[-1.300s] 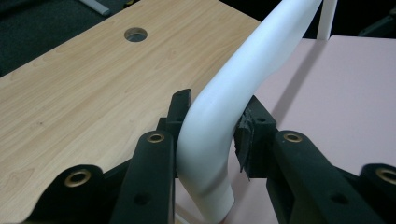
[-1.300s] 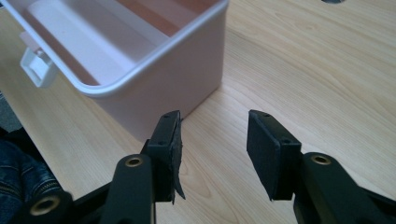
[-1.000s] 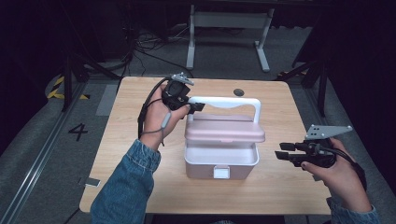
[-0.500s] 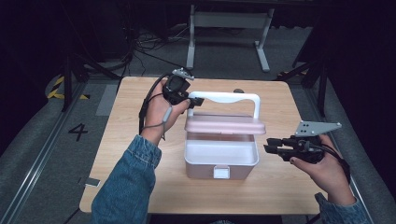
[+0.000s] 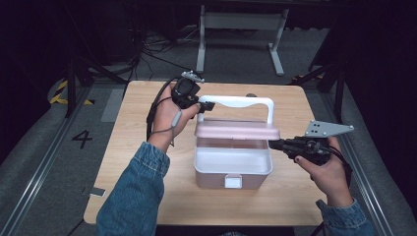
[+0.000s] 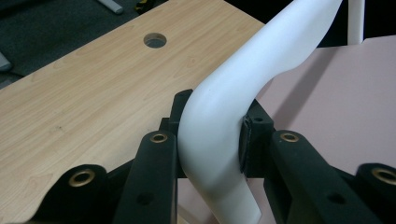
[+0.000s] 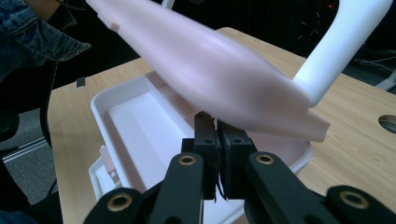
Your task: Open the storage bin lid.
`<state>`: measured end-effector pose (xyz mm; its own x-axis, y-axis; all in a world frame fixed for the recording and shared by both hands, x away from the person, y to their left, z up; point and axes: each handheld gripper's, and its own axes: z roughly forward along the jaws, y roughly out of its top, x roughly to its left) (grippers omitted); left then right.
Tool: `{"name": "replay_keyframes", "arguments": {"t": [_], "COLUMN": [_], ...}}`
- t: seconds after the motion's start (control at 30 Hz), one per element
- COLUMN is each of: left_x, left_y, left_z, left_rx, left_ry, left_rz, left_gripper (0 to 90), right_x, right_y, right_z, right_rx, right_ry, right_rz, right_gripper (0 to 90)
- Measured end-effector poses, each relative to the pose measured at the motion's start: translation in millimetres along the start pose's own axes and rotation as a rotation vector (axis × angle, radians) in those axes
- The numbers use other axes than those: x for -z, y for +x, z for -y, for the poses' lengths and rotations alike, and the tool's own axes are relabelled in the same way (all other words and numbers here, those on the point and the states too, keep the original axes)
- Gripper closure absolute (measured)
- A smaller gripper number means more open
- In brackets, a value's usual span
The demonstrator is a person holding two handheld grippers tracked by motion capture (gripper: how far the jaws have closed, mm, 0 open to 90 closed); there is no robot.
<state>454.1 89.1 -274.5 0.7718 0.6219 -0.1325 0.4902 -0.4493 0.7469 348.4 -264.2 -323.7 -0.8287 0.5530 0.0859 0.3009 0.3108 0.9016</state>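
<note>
A pale pink box (image 5: 231,167) stands mid-table with its pink lid (image 5: 236,130) lifted and tilted above the white inside. My left gripper (image 5: 205,105) is shut on the left corner of the lid's white handle (image 5: 236,102); in the left gripper view the handle (image 6: 219,116) is pinched between both pads. My right gripper (image 5: 273,144) is at the lid's right end, jaws shut. In the right gripper view, its tips (image 7: 217,126) sit just under the lid's (image 7: 210,60) edge, above the open tray (image 7: 140,121), holding nothing.
The wooden table (image 5: 142,147) has a round hole (image 6: 155,40) near its far edge behind the box. A white latch (image 5: 233,181) sits on the box's front wall. A metal stand (image 5: 241,29) and cables lie on the floor beyond the table.
The left gripper has raised the lid by its handle, from resting on the box to tilted open. The right gripper has moved left to the lid's right end.
</note>
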Motion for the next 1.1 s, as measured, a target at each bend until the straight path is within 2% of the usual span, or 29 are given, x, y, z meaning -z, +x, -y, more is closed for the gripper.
{"name": "replay_keyframes", "arguments": {"t": [0.13,0.17,0.2,0.27,0.33,0.43,0.57,0.6,0.63,0.73,0.83,0.9,1.0,1.03,1.1], "left_x": [2.4,2.9,4.9,6.6,12.7,24.2,41.0,48.8,48.8,63.7,74.4,75.9,76.5,75.5,74.7], "left_y": [-1.9,-2.2,-3.0,-3.2,-3.5,-1.9,-6.3,-10.8,-10.8,-16.1,-18.6,-19.9,-24.7,-28.0,-29.2], "left_z": [3.3,4.3,6.7,8.0,12.2,16.7,26.9,35.2,35.2,48.8,61.5,65.0,76.0,83.0,86.3], "left_rx": [-0.005,-0.004,-0.009,-0.018,-0.016,-0.024,-0.049,-0.067,-0.067,-0.099,-0.105,-0.104,-0.116,-0.123,-0.134], "left_ry": [-0.005,-0.010,-0.017,-0.018,-0.040,-0.080,-0.099,-0.087,-0.087,-0.077,-0.090,-0.088,-0.073,-0.065,-0.064], "left_rz": [-0.004,-0.002,-0.016,-0.024,-0.025,-0.041,-0.042,-0.042,-0.042,-0.074,-0.076,-0.077,-0.049,-0.049,-0.056], "left_gripper": [63.1,60.0,52.8,46.8,45.5,39.0,36.4,35.5,35.2,34.8,34.7,34.8,34.8,34.8,34.8], "right_x": [-1.1,-1.2,-1.6,-1.9,-2.2,-2.1,-1.9,-1.5,-1.5,-1.6,-2.5,-2.8,-2.8,-2.9,-2.8], "right_y": [-0.6,-0.7,-0.7,-0.6,0.1,1.5,1.6,1.1,1.1,0.3,1.0,1.4,2.0,1.9,1.8], "right_z": [-1.2,-1.5,-2.0,-2.1,-2.2,-2.4,-2.7,-2.7,-2.7,-2.7,-2.7,-2.9,-3.2,-3.3,-3.3], "right_rx": [0.004,0.004,0.009,0.009,0.009,0.009,0.000,-0.002,-0.002,-0.013,-0.019,-0.026,-0.026,-0.029,-0.032], "right_ry": [0.001,-0.002,-0.004,-0.003,-0.006,-0.010,-0.012,-0.012,-0.012,-0.005,0.001,0.003,0.000,-0.001,-0.002], "right_rz": [0.005,0.006,0.012,0.010,0.012,0.010,0.006,0.007,0.007,0.005,0.003,-0.006,-0.007,-0.012,-0.013], "right_gripper": [89.4,89.6,89.9,89.8,89.9,89.9,90.0,90.0,90.0,90.0,89.9,89.6,89.6,89.8,89.9]}}
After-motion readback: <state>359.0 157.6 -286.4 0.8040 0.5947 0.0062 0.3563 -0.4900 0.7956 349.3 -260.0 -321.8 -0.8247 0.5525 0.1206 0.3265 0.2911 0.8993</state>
